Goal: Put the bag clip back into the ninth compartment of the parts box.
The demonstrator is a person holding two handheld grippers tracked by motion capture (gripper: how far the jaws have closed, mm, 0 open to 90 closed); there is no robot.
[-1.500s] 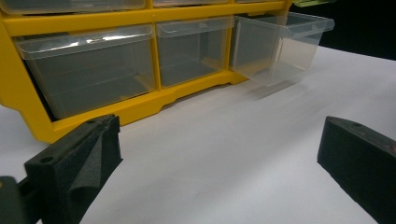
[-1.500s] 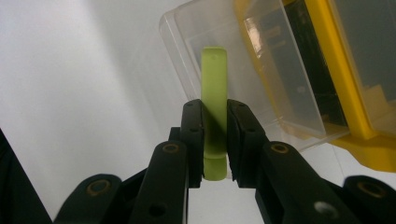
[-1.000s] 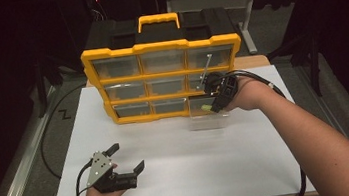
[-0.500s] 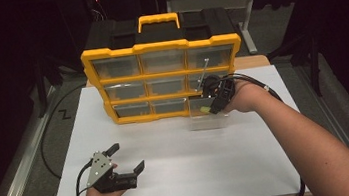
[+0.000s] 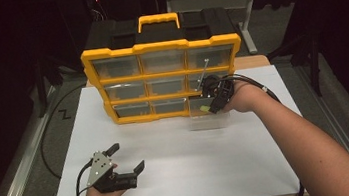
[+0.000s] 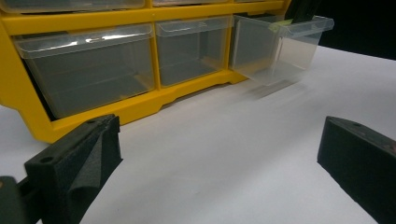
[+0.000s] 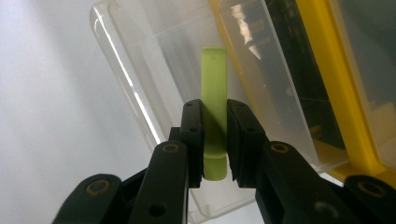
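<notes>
A yellow organizer (image 5: 160, 47) with clear drawers stands at the back of the white table (image 5: 182, 177). Its bottom right drawer (image 5: 209, 119) is pulled out onto the table. My right gripper (image 5: 207, 107) hangs over that drawer, shut on a flat light green piece (image 7: 214, 107) that points down into the drawer (image 7: 140, 70). My left gripper (image 5: 128, 157) rests near the front left of the table, open and holding nothing. In the left gripper view its jaws (image 6: 219, 163) stand wide apart, facing the organizer (image 6: 93, 23), the pulled-out drawer (image 6: 280, 51) and the green piece (image 6: 279, 25).
The organizer has a yellow handle (image 5: 158, 20) on a black top. Cables (image 5: 254, 84) trail from both grippers. Bare white table surface lies between the two hands and along the front. The floor around the table is dark.
</notes>
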